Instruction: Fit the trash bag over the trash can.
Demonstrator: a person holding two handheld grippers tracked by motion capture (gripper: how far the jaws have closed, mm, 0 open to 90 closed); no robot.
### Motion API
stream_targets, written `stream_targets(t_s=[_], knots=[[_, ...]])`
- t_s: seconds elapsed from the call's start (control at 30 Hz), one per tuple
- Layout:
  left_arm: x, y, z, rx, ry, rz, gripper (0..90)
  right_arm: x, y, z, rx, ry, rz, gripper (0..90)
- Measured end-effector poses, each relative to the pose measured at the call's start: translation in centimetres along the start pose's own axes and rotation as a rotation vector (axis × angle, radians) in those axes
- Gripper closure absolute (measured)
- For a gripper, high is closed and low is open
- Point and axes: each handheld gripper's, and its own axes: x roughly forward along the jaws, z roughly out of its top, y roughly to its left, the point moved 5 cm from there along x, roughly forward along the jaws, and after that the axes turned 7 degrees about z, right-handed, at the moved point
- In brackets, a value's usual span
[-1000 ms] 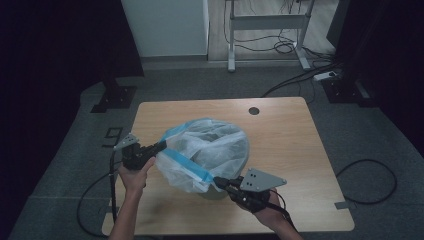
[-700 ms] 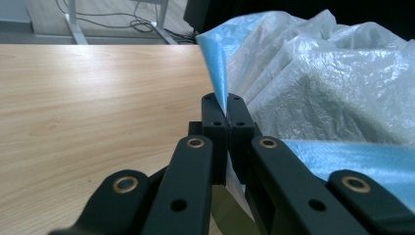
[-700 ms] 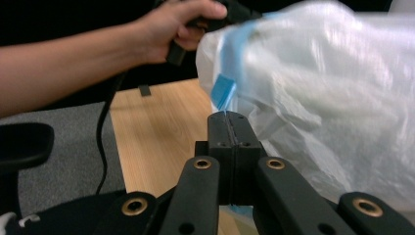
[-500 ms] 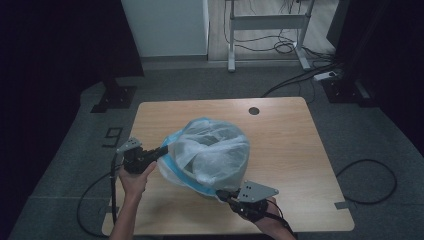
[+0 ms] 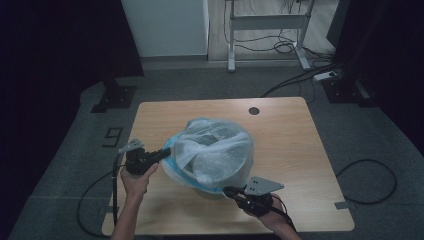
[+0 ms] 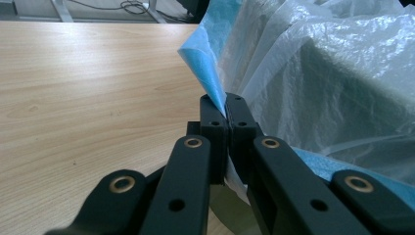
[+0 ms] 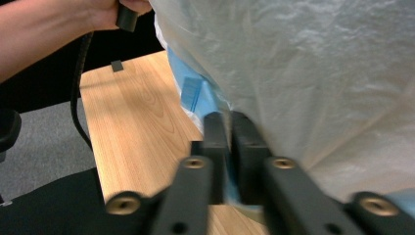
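Observation:
A translucent white plastic bag with a blue hem is draped over a pale bin in the middle of the wooden table. My left gripper is at the bin's left side, shut on the blue hem; the film runs between its closed jaws. My right gripper is low at the bin's near right, under the bag's overhang. Its jaws have just been opening and stand slightly apart, with a bit of blue hem loose in the gap.
A round cable hole lies near the table's far edge. The left hand and its trailing cable are at the table's left front corner. Floor cables and a desk frame lie beyond the table.
The right gripper has sunk toward the tabletop at the bin's near right, drawing the bag's edge down over the bin. Its jaws have parted. The left gripper has stayed put.

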Motion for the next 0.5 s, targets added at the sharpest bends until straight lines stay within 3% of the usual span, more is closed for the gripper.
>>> stream_targets(t_s=[0.1,0.13,0.2,0.33,0.5], knots=[[0.0,0.0,0.0,0.000,0.000,0.004,87.8,-1.5,0.1,0.5,0.002,-0.062,-0.017,59.5],[0.0,0.0,0.0,0.000,0.000,0.006,87.8,-3.0,-0.5,0.8,0.011,-0.091,-0.042,54.9],[0.1,0.0,0.0,-0.001,0.001,0.006,87.8,-3.5,-0.8,0.8,0.015,-0.097,-0.056,53.3],[0.3,0.0,0.1,-0.003,-0.002,0.008,87.7,-5.6,-3.0,0.9,0.043,-0.125,-0.130,47.5],[0.8,-0.1,0.2,-0.004,0.001,0.012,87.3,-6.5,-6.6,1.5,0.076,-0.146,-0.149,43.7]])
